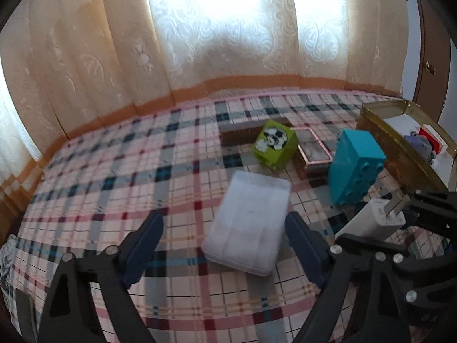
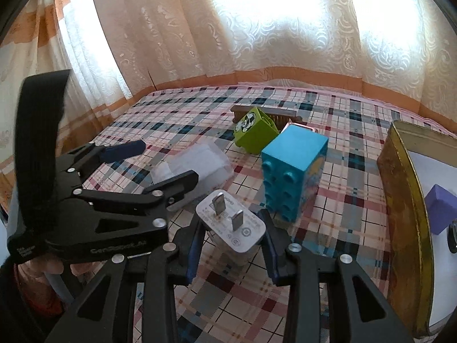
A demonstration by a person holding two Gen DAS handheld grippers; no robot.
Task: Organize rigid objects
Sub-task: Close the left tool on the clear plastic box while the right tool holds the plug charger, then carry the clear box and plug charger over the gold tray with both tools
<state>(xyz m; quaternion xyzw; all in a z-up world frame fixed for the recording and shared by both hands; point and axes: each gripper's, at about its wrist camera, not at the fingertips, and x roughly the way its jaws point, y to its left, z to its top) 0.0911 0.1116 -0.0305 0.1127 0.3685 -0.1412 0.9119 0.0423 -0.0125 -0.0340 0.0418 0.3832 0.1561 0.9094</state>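
Note:
In the left wrist view my left gripper (image 1: pixel 224 220) stands open over a clear plastic box (image 1: pixel 248 223) lying flat on the plaid bedcover (image 1: pixel 114 171). The box lies between the fingers: the right pad is close beside it, the left pad well clear. My right gripper (image 2: pixel 230 220) is shut on a white charger plug (image 2: pixel 231 225), prongs pointing up and away, held just above the cover. From the right wrist view the left gripper (image 2: pixel 167 160) and the clear box (image 2: pixel 200 165) are at the left. The charger (image 1: pixel 374 217) shows at the right of the left wrist view.
A blue studded block (image 2: pixel 294 171) stands just beyond the charger, a green football block (image 2: pixel 252 134) behind it. A brown comb-like piece (image 1: pixel 242 133) and a pink-edged case (image 1: pixel 314 151) lie further back. A gold tin (image 2: pixel 405 214) at the right holds a purple block (image 2: pixel 441 205). Curtains hang behind.

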